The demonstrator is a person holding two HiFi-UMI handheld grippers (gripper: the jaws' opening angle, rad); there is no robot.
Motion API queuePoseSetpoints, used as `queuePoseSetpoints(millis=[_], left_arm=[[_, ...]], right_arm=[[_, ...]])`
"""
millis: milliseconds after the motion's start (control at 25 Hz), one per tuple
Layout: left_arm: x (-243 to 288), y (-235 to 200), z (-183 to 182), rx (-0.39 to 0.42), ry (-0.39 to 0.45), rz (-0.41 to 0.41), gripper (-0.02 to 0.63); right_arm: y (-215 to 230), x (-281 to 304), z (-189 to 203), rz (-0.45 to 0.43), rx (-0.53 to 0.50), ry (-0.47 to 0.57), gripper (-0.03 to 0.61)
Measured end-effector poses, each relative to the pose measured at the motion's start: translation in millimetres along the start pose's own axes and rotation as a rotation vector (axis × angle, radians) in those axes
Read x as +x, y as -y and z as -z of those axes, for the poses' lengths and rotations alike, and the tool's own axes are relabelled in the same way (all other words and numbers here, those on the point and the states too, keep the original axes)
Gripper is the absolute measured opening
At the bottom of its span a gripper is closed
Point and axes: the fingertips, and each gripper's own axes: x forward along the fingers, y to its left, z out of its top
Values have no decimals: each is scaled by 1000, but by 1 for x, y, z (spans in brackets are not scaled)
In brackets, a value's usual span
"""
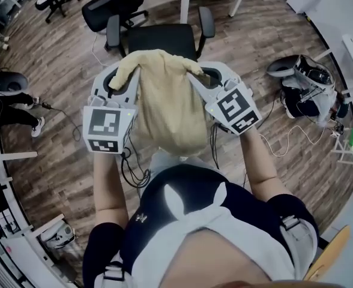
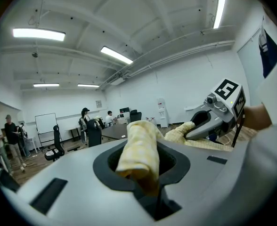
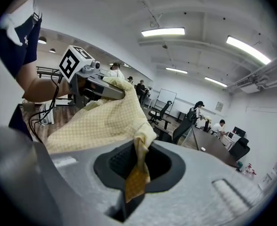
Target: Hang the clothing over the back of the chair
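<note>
A pale yellow checked garment [image 1: 167, 104] hangs between my two grippers, spread across its top edge and drooping toward me. My left gripper [image 1: 117, 81] is shut on its left corner, with the cloth [image 2: 138, 152] bunched between the jaws. My right gripper [image 1: 204, 75] is shut on the right corner, where a fold of the cloth [image 3: 136, 166] is pinched. Just beyond the garment stands a black office chair [image 1: 161, 38], its seat below and ahead of the cloth. The chair's back is hidden behind the garment.
The chair's armrests [image 1: 113, 35] stick out on both sides. A second black chair [image 1: 107, 8] and white table legs [image 1: 185, 2] stand farther off. A backpack and gear [image 1: 302, 83] lie on the wooden floor at right, cables [image 1: 68, 122] at left. People [image 2: 86, 121] stand at desks far away.
</note>
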Motion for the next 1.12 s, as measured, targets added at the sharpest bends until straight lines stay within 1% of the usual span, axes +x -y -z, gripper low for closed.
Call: queuePoseSetpoints(millis=[160, 440, 640, 800, 960, 1040, 1120], left_arm=[[19, -1, 12, -8, -55, 37, 80], [39, 6, 37, 7, -158, 124, 81], [51, 3, 48, -14, -211, 161, 81], [59, 2, 55, -35, -263, 186, 81], [62, 7, 66, -73, -314, 230, 81], [63, 9, 68, -84, -326, 247, 81], [64, 11, 71, -82, -344, 254, 81]], right_arm=[[3, 12, 14, -47, 16, -52, 32], [0, 30, 36, -139, 57, -150, 34], [-4, 41, 46, -201, 74, -224, 33], [-4, 47, 52, -232, 84, -271, 34], [-7, 50, 61, -246, 93, -311, 37], [-7, 50, 64, -246, 91, -325, 65], [-8, 50, 66, -249, 82, -334, 72]])
